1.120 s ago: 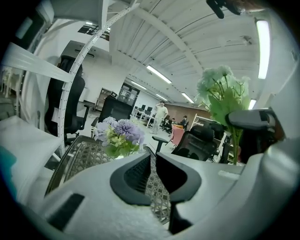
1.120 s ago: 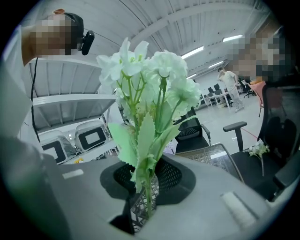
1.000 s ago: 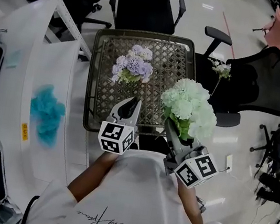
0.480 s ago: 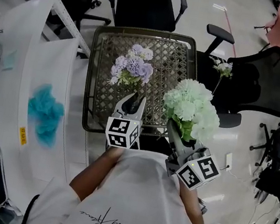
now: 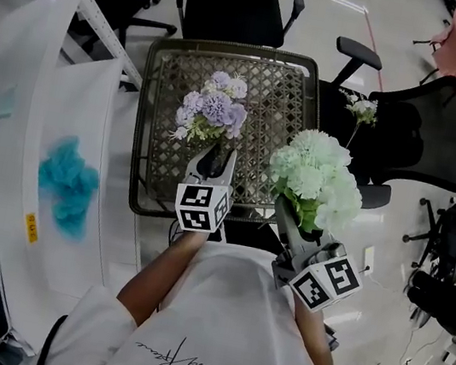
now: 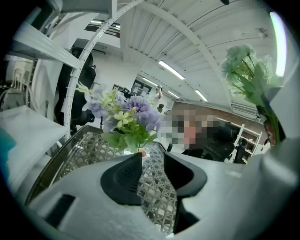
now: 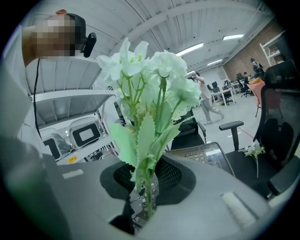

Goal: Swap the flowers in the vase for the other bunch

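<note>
Gripping the pale-green bunch by its stems is the right tool; left tool, just opening, empty, faces lilac bunch.

A lilac-and-lavender artificial flower bunch carries yellow-green flecks; the pale mint-white cloth flower bunch has green leaves; the dark-rimmed square table shows tan diamond lattice; a teal fluffy clump marks the white counter.

We barely saw the vase: purple flowers covered it from above, and the left tool hid all but its rim. Stem ends of the green bunch vanished inside the right tool.
</note>
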A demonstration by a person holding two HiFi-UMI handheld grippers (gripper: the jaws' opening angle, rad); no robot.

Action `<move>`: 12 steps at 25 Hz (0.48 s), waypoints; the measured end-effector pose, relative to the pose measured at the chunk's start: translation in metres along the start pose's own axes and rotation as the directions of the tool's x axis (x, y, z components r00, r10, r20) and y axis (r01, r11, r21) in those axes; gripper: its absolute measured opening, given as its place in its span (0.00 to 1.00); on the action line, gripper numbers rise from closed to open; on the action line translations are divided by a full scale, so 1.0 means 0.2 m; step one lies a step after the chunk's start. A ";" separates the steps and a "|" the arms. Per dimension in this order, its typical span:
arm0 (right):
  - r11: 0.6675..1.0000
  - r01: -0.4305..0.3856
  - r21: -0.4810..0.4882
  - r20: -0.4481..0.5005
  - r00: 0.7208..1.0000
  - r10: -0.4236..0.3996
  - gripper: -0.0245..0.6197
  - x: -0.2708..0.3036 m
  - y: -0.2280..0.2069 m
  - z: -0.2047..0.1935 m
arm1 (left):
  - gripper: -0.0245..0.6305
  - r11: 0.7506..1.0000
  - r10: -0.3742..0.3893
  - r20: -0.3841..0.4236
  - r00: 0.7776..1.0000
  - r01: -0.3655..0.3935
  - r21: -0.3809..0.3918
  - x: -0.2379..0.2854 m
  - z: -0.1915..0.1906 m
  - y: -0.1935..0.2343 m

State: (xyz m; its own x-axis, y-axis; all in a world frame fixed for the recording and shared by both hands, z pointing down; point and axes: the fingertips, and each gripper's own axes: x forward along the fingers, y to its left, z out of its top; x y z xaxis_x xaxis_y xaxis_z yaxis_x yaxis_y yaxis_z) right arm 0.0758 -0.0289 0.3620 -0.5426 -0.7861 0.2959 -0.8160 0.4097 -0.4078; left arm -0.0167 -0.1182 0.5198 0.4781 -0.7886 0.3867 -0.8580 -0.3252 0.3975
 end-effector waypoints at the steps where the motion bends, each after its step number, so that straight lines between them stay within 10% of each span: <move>1: 1.000 0.002 0.000 -0.003 1.000 -0.002 0.16 0.00 -0.01 0.00 | 0.25 1.000 0.007 0.002 1.000 -0.007 -0.001 0.02 0.00 0.01; 12: 1.000 0.018 -0.006 -0.031 0.999 -0.018 0.16 0.04 -0.09 0.05 | 0.32 0.996 0.090 0.006 0.996 -0.090 -0.013 0.16 -0.01 0.10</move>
State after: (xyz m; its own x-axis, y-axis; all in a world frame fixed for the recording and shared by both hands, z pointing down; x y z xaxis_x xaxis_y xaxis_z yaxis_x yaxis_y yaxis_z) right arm 0.0876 -0.0458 0.3631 -0.5335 -0.7786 0.3303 -0.8269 0.3981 -0.3972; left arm -0.0180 -0.1482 0.5421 0.3979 -0.8175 0.4163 -0.8949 -0.2461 0.3722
